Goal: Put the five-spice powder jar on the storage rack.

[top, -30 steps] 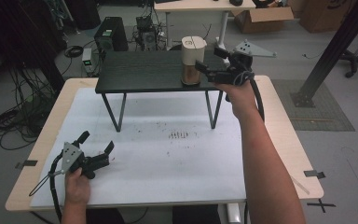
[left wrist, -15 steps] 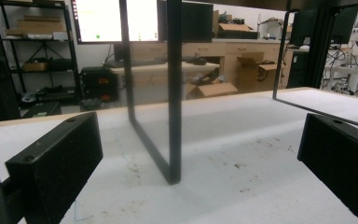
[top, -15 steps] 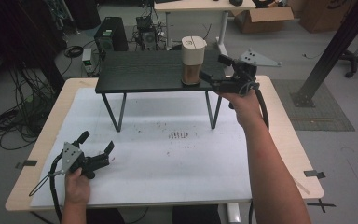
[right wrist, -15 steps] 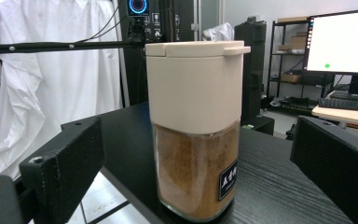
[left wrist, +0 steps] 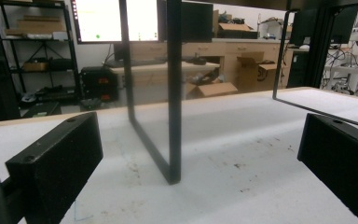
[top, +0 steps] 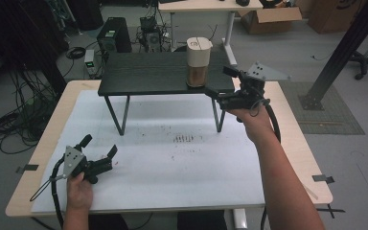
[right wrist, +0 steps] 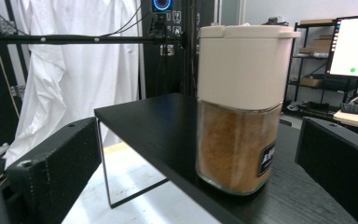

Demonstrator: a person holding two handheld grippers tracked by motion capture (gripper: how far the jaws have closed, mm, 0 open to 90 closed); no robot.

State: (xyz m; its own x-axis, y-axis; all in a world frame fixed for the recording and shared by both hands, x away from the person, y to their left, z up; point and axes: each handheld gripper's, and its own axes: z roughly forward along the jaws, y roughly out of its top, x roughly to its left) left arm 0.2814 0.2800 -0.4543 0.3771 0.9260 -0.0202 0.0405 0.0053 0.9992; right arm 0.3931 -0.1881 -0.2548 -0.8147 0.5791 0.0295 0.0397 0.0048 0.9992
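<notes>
The left gripper (top: 98,151) rests low over the white mat (top: 172,163) near the worktop's (top: 297,143) front left corner, jaws released wide with nothing between them. Ahead of it in the left gripper view stands one black leg frame (left wrist: 172,116) of the small shelf, with bare mat on either side and a second leg frame (left wrist: 326,112) farther off to its right.

The right gripper (top: 218,81) hovers at the right end of the black shelf (top: 148,74), its jaws having just been opening and now spread wide, pads clear of the jar (top: 199,62). One jar, white-lidded and filled with brown powder, stands upright just ahead of this gripper and between the lines of its jaws, close to the shelf's front edge (right wrist: 177,182). Beyond the jar the shelf top runs bare to its far left end.
</notes>
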